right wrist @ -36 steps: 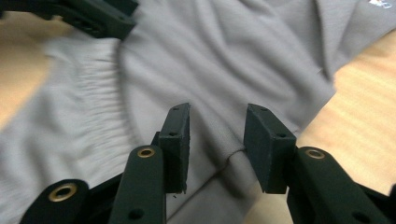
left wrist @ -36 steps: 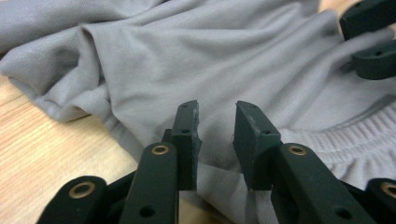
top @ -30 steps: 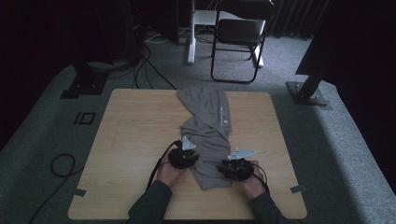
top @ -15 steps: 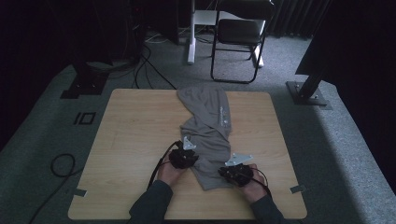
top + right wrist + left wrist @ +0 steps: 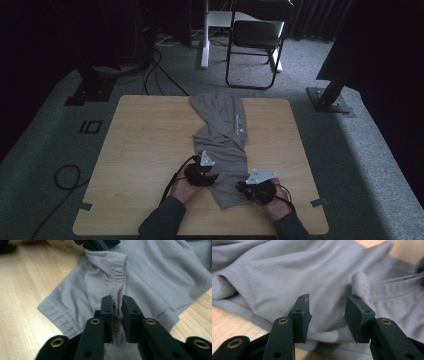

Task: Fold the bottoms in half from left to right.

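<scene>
On the wooden table (image 5: 145, 150), a grey garment (image 5: 225, 135) is laid from the far edge towards the near edge, right of centre, its near end bunched between the two hands; the left gripper (image 5: 327, 312) is seen with its jaws parted, having just been opening, cloth lying between them with a folded hem touching one pad; the right gripper (image 5: 117, 312) is clamped on a gathered seam of the garment, its jaws having just eased slightly; grey carpet (image 5: 50, 150) is spread around the table; a dark chair (image 5: 255, 40) is stood beyond it; black cables (image 5: 65, 177) are trailed on the floor at left.
</scene>
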`<control>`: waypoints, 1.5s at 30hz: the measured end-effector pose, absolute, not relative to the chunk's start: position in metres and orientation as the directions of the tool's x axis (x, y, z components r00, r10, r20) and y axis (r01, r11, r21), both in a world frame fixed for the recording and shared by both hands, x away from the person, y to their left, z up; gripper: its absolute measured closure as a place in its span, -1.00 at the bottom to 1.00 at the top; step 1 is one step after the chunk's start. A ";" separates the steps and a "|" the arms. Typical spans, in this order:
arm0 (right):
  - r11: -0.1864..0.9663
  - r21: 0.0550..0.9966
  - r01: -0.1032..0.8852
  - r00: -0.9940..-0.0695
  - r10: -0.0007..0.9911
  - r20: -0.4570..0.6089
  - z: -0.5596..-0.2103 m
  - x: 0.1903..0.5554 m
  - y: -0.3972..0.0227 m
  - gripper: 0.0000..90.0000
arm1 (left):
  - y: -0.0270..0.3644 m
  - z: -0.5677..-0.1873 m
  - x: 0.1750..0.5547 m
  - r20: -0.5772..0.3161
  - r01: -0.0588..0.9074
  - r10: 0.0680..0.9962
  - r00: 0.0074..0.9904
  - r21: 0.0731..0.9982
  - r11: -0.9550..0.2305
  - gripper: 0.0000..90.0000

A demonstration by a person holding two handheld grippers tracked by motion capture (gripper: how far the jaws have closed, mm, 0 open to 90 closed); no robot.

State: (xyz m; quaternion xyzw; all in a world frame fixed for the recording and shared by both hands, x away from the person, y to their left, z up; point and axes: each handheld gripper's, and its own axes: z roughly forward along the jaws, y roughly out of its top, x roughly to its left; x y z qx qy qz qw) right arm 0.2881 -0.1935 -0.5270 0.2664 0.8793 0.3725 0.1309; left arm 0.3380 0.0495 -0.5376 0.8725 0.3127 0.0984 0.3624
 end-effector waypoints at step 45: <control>0.518 0.639 0.568 -0.676 0.736 0.004 -0.542 0.303 -0.199 0.36 | 0.062 -0.545 0.301 -0.094 0.425 0.568 0.817 0.765 -0.484 0.02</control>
